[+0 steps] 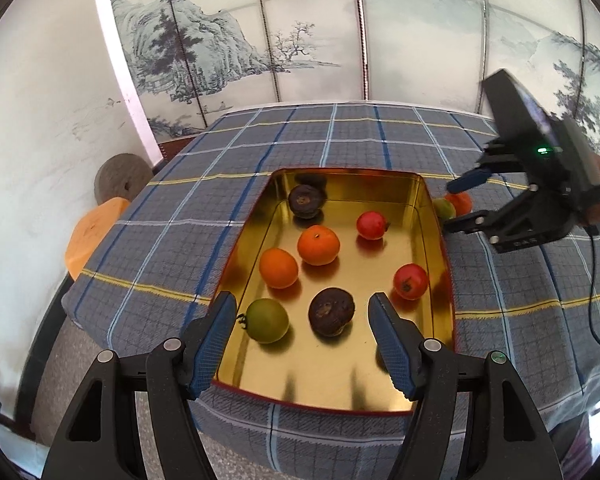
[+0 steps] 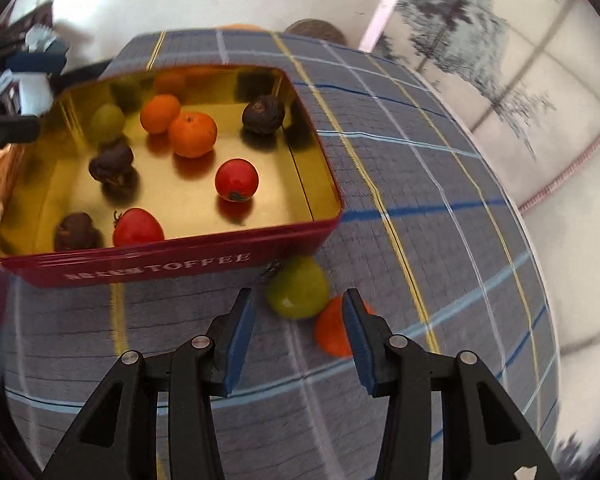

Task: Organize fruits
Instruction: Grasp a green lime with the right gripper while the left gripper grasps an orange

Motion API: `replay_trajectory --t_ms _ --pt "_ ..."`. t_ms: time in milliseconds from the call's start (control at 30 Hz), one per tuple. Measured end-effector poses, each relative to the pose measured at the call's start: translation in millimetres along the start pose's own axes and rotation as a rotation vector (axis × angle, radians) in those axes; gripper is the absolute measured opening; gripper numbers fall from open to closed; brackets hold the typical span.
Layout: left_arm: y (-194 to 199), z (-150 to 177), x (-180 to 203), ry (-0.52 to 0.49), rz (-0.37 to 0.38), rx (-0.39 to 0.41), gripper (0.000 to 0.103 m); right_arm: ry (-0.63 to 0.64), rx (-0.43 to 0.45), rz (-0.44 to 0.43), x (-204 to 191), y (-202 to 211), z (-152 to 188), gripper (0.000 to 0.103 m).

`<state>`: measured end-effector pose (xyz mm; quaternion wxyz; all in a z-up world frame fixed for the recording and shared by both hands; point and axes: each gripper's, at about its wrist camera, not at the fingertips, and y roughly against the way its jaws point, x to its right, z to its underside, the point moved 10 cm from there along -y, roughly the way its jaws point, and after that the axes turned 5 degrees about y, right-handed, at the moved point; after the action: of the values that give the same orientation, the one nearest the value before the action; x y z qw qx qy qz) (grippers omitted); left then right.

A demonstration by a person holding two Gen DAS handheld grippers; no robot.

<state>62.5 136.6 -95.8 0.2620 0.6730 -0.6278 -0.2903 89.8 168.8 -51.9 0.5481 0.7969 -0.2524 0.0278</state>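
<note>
Right tongs (image 2: 298, 334) wide, empty, low over table (image 2: 400, 168); green fruit (image 2: 297, 293) just ahead between tips, orange fruit (image 2: 332, 332) touching it, rightward, both outside tin (image 2: 160, 264). Left tongs (image 1: 302, 334) wide, farther, over tin.

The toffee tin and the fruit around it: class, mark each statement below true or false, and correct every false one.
1. The tin holds two red tomatoes. True.
2. A green fruit and an orange fruit lie on the cloth outside the tin. True.
3. The right gripper is clamped on the green fruit. False: its jaws are open and hold nothing.
4. The tin's lid is shut. False: it is open, with no lid on it.
5. The left gripper has open jaws. True.
</note>
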Motion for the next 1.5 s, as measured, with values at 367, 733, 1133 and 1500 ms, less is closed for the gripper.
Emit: replay_trajectory --t_ms 367,733,1133,1500 --pt "1.2 -7.0 10.6 -0.017 -0.001 -0.003 0.071 -0.088 0.074 -0.080 -4.2 16.6 -6.4 0.032" --pt "21.2 -25.5 89.4 -0.152 0.165 0.001 0.071 -0.795 0.141 0.226 42.9 116.3 207.4 0.032" --pt "-37.4 -80.2 187.5 -0.404 0.344 -0.091 0.071 -1.030 0.138 0.251 54.1 114.4 301.1 0.033" --pt "-133.3 -73.6 213.9 -0.612 0.337 -0.245 0.070 -1.057 0.167 0.214 57.3 111.8 304.1 0.033"
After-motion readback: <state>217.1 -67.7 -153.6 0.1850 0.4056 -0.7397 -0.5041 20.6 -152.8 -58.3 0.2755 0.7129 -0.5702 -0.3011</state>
